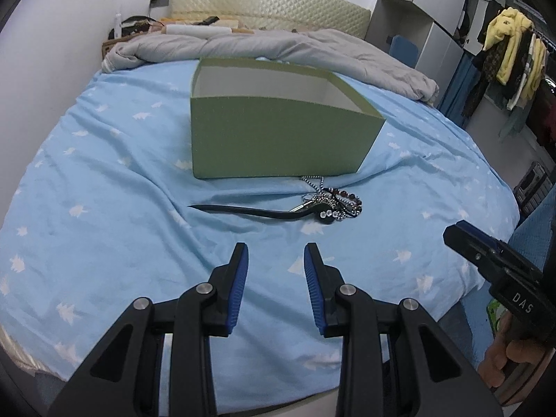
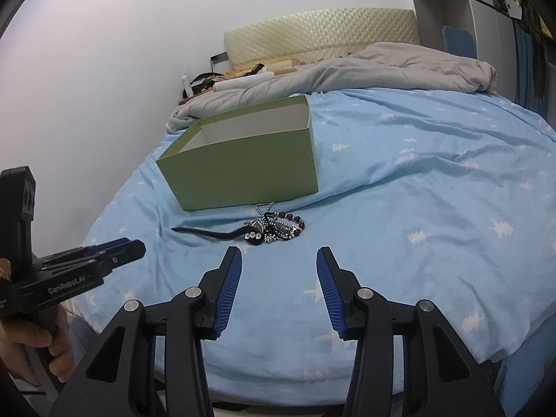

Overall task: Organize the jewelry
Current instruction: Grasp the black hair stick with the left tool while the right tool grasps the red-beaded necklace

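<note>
An open green box [image 1: 278, 135] [image 2: 243, 173] stands on the blue bed sheet [image 1: 104, 191]. Just in front of it lies a small heap of jewelry [image 1: 330, 203] [image 2: 278, 227]: a silver bead chain, a dark red bead bracelet and a long black hair stick [image 1: 243, 210] [image 2: 205, 232] with rhinestones. My left gripper [image 1: 276, 250] is open and empty, above the sheet short of the heap. My right gripper [image 2: 279, 253] is open and empty, also short of the heap. Each gripper shows at the edge of the other's view, the right [image 1: 462, 234] and the left [image 2: 135, 248].
A grey duvet [image 1: 278, 48] is bunched behind the box, in front of a cream headboard [image 1: 271, 3]. Clutter sits by the wall at the bed's head. Cabinets and hanging clothes [image 1: 510, 52] stand at the right. The bed's near edge is just below my grippers.
</note>
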Demonstrator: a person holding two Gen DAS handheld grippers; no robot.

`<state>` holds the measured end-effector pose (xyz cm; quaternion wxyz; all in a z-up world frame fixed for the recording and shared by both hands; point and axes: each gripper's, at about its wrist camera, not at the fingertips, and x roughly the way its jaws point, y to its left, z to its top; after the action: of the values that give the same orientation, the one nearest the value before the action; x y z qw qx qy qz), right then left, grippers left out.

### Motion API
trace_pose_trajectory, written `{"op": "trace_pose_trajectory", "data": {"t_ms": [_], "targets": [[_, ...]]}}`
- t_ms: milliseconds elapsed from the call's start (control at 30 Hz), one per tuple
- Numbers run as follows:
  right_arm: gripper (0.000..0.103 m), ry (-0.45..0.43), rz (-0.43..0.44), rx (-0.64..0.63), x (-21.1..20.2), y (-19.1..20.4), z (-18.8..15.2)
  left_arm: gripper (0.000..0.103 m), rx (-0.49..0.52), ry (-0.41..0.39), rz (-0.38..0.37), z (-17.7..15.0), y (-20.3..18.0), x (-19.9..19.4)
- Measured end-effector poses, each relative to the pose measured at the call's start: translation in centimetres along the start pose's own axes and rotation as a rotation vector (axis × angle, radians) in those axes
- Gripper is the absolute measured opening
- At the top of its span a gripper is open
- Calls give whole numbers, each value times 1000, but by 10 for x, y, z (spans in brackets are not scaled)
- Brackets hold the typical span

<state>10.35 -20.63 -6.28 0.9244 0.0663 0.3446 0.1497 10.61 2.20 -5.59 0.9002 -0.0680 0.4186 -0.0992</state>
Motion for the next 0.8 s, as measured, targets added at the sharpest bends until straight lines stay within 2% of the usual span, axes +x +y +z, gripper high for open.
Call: {"op": "trace_pose_trajectory", "data": {"t_ms": [33, 100, 233, 333, 367, 567, 700, 733, 800], "targets": [[43, 2, -3, 2, 3, -1, 1, 40, 4, 3, -7, 1, 1, 3], [43, 10, -5, 10, 10, -4, 3, 41, 36, 21, -20, 3, -2, 12], [43, 27, -14, 19, 27, -9, 6, 42, 81, 29, 3, 7, -5, 27], [43, 48, -15, 33, 40, -16, 7, 55, 55, 51, -2, 11, 2, 42], [43, 56, -17, 33, 45, -18, 8, 56, 49, 52, 1, 13, 4, 45], [43, 71, -24, 42, 70, -30, 14, 56, 60, 61, -15, 22, 15, 67], [43, 73, -20, 66, 88, -38, 23, 56, 98, 117, -37, 27, 15, 86], [43, 89, -24, 59, 95, -38, 24, 54, 109, 152, -34, 28, 14, 94], [43, 123, -29, 45, 107, -37, 25, 52, 139, 166, -22, 28, 12, 100]]}}
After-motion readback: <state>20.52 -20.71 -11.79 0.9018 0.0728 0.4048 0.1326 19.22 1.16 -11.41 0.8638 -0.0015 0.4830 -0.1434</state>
